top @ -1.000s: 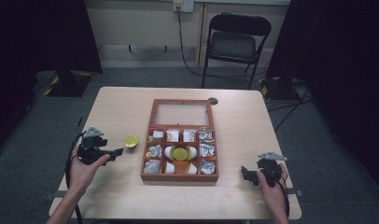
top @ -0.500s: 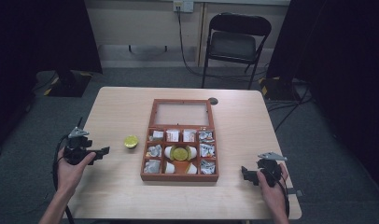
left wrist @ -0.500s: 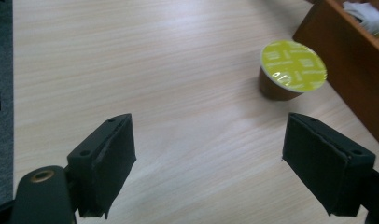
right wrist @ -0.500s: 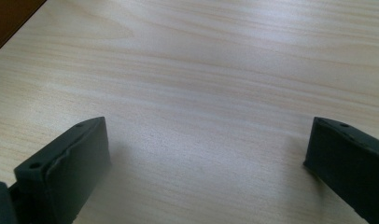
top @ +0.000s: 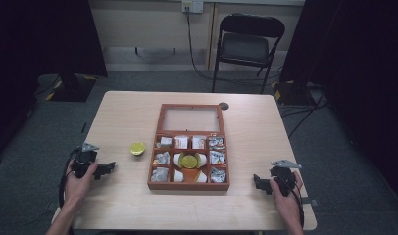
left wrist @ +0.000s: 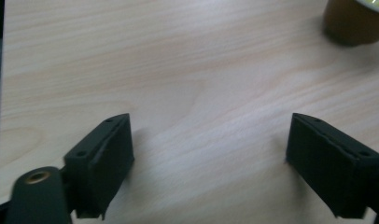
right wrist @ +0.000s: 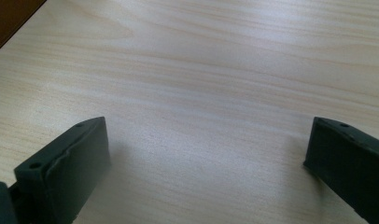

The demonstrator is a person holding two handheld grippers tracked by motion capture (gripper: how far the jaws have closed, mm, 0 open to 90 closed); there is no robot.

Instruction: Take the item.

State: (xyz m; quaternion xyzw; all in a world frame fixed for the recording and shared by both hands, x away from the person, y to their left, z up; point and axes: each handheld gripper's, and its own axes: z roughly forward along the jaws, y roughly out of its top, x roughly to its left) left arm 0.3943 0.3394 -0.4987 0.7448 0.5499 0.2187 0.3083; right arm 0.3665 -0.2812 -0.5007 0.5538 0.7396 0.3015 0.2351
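A small cup with a yellow lid (top: 137, 148) stands on the light wooden table (top: 265, 127), just left of an open wooden box (top: 187, 186). The box's compartments hold wrapped packets, white pods and another yellow-lidded cup (top: 189, 160). My left gripper (top: 108, 169) rests low at the table's near left, pointing right toward the cup (left wrist: 353, 21) and apart from it. Its jaws have just been opening, and between them (left wrist: 208, 140) lies bare wood. My right gripper (top: 258, 181) sits open at the near right, pointing left, over bare wood (right wrist: 208, 149).
The box's glazed lid (top: 191, 119) lies flat behind the compartments. A small dark disc (top: 223, 105) sits by the lid's far right corner. A folding chair (top: 248, 44) stands beyond the table. A brown corner of the box (right wrist: 10, 14) shows in the right gripper view.
My left hand has drawn back to the left and sunk toward the table, away from the yellow-lidded cup. The right hand has kept still.
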